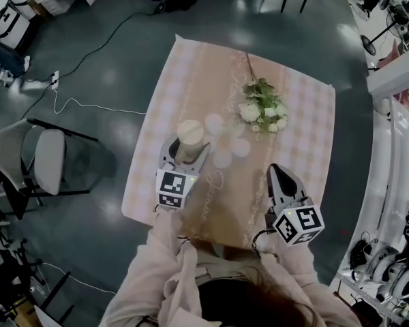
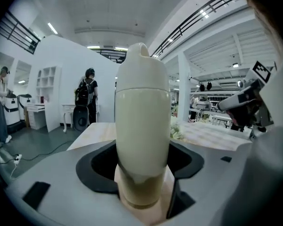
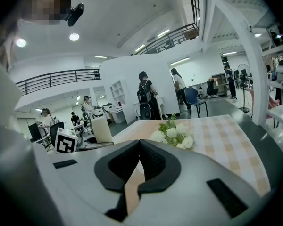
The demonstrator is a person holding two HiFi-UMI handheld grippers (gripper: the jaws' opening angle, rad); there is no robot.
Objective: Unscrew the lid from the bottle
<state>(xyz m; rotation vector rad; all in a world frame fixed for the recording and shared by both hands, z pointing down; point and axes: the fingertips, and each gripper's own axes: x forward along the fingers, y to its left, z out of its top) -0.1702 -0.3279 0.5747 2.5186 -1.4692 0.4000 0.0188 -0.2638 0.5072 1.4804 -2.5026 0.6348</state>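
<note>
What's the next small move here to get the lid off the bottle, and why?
Probably open the right gripper and bring it across to the lid. The left gripper looks clamped on the bottle low down, steadying it, while the right fingers are shut, empty and off to the side.

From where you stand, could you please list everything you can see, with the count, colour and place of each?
bottle: one, cream, upright on the table's near left
lid: one, cream, on top of the bottle
flowers: one bunch, white with green leaves, lying toward the table's far right
tablecloth: one, peach and cream, partly checked, covering the table
chair: one, grey, on the floor left of the table
cable: one, white, on the floor between chair and table
left gripper: one, grey, closed on the bottle
right gripper: one, grey, shut and empty, over the table's near right
sleeves: two, pale, bottom of the head view
</note>
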